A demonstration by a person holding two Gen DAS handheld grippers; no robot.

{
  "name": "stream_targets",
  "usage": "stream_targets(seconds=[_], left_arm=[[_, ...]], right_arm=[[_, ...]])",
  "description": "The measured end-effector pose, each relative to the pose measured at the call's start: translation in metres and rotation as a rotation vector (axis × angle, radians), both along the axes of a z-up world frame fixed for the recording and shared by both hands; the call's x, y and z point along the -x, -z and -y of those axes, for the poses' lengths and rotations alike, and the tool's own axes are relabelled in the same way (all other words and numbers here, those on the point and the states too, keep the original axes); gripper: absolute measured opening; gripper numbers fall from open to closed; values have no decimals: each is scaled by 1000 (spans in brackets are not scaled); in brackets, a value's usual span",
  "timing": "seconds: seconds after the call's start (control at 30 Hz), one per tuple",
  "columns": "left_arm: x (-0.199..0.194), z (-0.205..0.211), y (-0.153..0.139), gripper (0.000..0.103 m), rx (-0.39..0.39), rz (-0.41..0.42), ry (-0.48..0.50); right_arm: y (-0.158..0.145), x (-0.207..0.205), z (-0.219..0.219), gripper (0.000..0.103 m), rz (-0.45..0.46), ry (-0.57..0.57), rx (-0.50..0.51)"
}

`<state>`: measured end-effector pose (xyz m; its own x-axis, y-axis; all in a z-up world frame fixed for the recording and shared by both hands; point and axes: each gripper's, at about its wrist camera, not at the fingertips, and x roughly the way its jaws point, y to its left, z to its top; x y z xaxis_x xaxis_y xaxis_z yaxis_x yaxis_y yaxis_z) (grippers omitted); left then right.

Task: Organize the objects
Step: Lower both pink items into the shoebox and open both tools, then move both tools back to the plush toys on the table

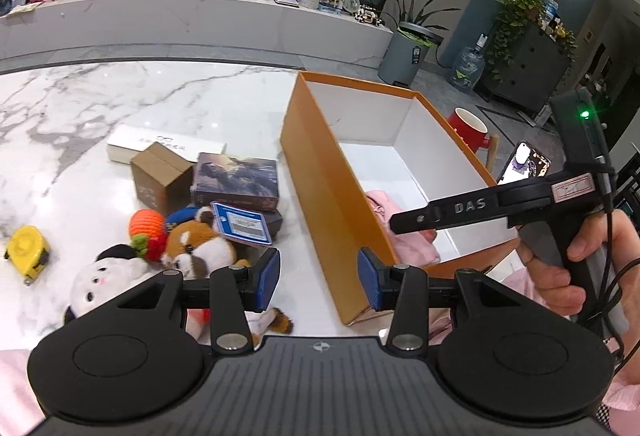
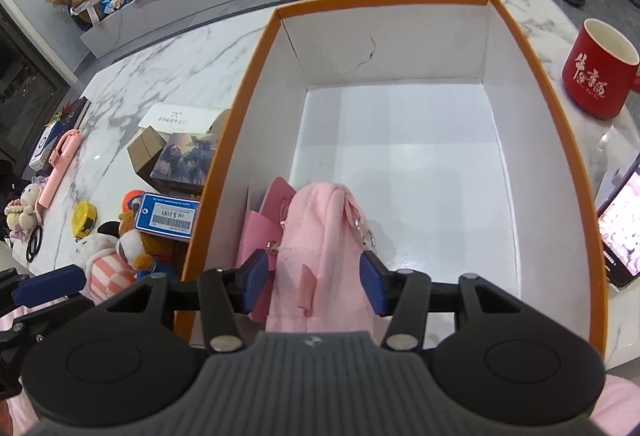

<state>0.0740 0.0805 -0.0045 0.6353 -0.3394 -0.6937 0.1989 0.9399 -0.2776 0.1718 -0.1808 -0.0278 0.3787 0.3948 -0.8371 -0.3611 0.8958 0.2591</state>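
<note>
While the pink cloth pouch rests inside: judged step is letting go, then fetching the next item.
Box: orange cardboard box [image 2: 568,139], white inside, on the marble tabletop [image 1: 120,95].
Pouch: soft pink fabric pouch [image 2: 320,244] at the box's near left corner.
Right gripper [image 2: 312,284]: fingers spread, astride the pouch, not pinching.
Left gripper [image 1: 318,278]: fingers apart, empty, over the box's left wall.
Advice: lift straight up so no pad snags the fabric.
</note>
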Motion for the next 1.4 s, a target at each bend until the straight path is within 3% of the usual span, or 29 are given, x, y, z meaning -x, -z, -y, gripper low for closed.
stream_targets(seconds=[0.27, 0.43, 0.57, 0.63, 0.97, 1.03, 1.4], left_arm=[[15, -27, -10, 50, -87, 18, -25], [19, -50, -7, 50, -162, -10, -78], [16, -65, 4, 51, -210, -68, -87], [12, -75, 12, 52, -191, -115, -140], [-12, -104, 41, 52, 86, -301, -417], [-18, -103, 48, 56, 102, -339, -447], [-45, -107, 65, 74, 81, -378, -563]], right_arm=[[-30, 16, -4, 47, 113, -25, -44], [-53, 37, -31, 47, 175, -130, -102], [-55, 52, -65, 46, 182, -240, -129], [-50, 56, -82, 44, 175, -278, -123], [9, 45, -132, 39, 57, -313, -40], [16, 43, -135, 39, 53, -315, -36], [43, 37, -150, 42, -7, -340, -37]])
